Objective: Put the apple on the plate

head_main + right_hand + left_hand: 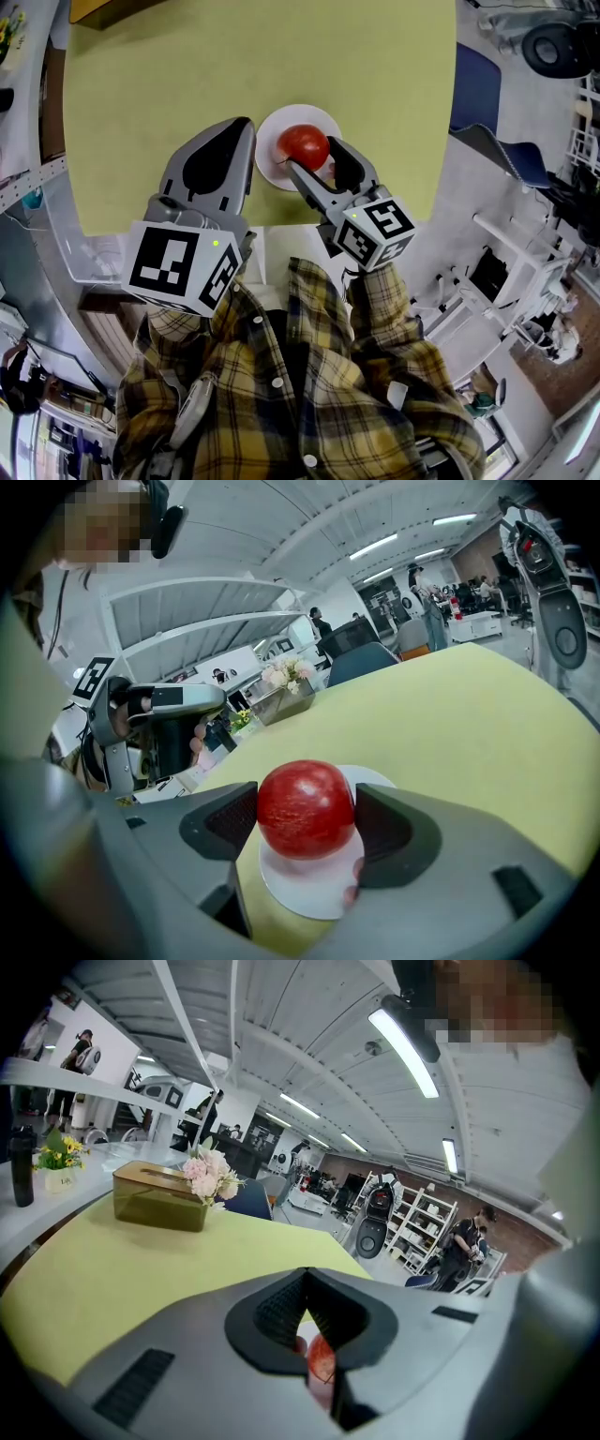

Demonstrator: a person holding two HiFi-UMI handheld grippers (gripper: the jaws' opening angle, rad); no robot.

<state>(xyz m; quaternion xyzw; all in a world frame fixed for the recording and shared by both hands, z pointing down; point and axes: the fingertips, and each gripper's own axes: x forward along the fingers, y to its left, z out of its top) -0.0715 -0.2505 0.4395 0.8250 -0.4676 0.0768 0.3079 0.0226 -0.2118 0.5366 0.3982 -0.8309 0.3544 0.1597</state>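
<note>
We hold the round, glossy red apple [303, 145] between the dark ribbed pads of the grey right gripper [314, 161]. Its jaws are about an apple's width apart and press on both sides of the fruit. The apple sits directly over the small round white plate [267, 157], which suits a release there, and it casts a shadow on the plate. We cannot tell whether it already touches the plate or hangs just above it. We judge the placing nearly done, with only a gentle opening of the jaws left. The grey left gripper [240, 131] has its jaws closed tip to tip on nothing. It waits just beside the plate's left edge, seemingly out of the way. The plate lies near the front edge of a matte yellow-green tabletop [234, 56]. At the far end stands an amber box topped with pink flowers [159, 1196]. Around us is a large workshop with strip lights, shelving, blue chairs and a few people.
</note>
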